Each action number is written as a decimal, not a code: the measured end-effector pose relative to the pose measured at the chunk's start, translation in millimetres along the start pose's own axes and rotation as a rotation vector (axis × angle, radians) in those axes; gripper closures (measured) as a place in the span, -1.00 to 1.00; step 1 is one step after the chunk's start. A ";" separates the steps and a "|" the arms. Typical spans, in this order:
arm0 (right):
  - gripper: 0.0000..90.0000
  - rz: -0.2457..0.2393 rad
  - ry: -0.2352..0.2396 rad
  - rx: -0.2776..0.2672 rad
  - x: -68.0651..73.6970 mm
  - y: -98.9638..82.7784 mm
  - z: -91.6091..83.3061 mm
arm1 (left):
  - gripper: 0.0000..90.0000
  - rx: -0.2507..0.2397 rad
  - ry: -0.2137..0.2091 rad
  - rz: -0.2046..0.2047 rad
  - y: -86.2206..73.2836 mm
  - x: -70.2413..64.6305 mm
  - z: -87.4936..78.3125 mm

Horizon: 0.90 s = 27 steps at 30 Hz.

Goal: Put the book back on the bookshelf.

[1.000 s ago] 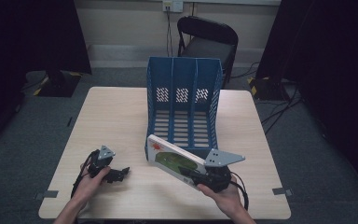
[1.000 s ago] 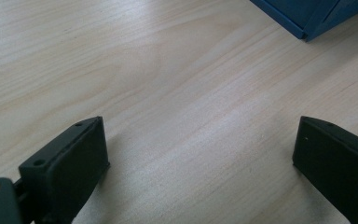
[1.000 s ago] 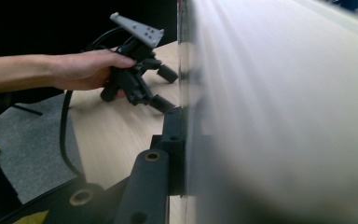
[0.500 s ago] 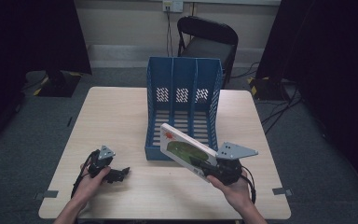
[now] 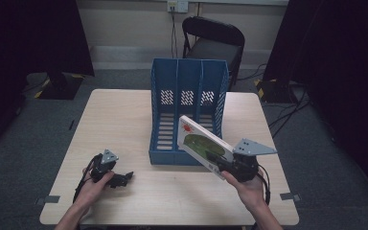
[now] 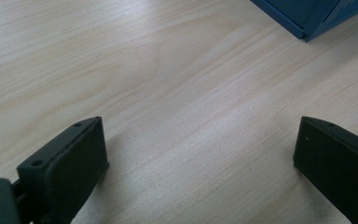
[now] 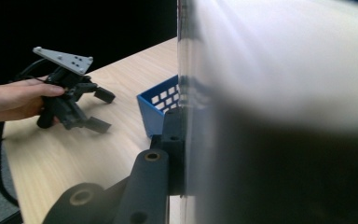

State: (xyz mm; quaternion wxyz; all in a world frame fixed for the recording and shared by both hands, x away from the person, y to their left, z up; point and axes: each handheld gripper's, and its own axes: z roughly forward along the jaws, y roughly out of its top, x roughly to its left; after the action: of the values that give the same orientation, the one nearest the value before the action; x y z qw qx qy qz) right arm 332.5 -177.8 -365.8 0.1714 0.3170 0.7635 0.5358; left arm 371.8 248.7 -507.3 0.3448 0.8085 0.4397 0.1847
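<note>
Blue file rack (image 5: 188,112), high view: slots empty; book (image 5: 203,145) clamped in right gripper (image 5: 230,165), tilted at rack's front — not yet slotted. Left gripper view: fingers (image 6: 65,163) wide apart, empty, over desk (image 6: 177,93). Right gripper view: finger (image 7: 165,154) pressed against book (image 7: 279,93) — filing remains.

On the table (image 5: 124,124) — 1 blue file rack (image 5: 189,103) with 3 slots, 1 book (image 5: 202,145), 2 grippers; behind the table — 1 chair (image 5: 213,40).

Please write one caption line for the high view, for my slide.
Right tongs hold a book tilted before the blue file rack; left tongs rest open on the table.
</note>
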 end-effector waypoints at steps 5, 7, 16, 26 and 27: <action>0.71 0.011 -0.045 0.001 -8.0 -1.0 -1.5 | -0.95 0.000 0.000 0.000 0.0 0.0 0.0; 0.71 0.017 -0.065 0.000 -11.4 -0.5 -2.9 | -0.95 0.000 0.000 0.000 0.0 0.0 0.0; 0.71 0.024 -0.145 0.006 -22.1 0.3 -7.6 | -0.95 0.000 0.000 0.000 0.0 0.0 0.0; 0.71 0.056 -0.213 0.006 -37.8 3.2 -3.9 | -0.97 0.002 -0.004 0.002 0.3 -0.1 0.4; 0.71 0.059 -0.217 0.004 -38.8 3.2 -2.5 | -0.97 0.003 -0.003 0.003 0.3 -0.1 0.3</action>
State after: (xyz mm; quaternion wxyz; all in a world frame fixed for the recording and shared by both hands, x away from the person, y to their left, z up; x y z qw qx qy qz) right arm 360.7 -204.8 -364.9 0.2364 0.3959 0.7320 0.5016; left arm 372.1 248.4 -507.4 0.3441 0.8100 0.4381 0.1835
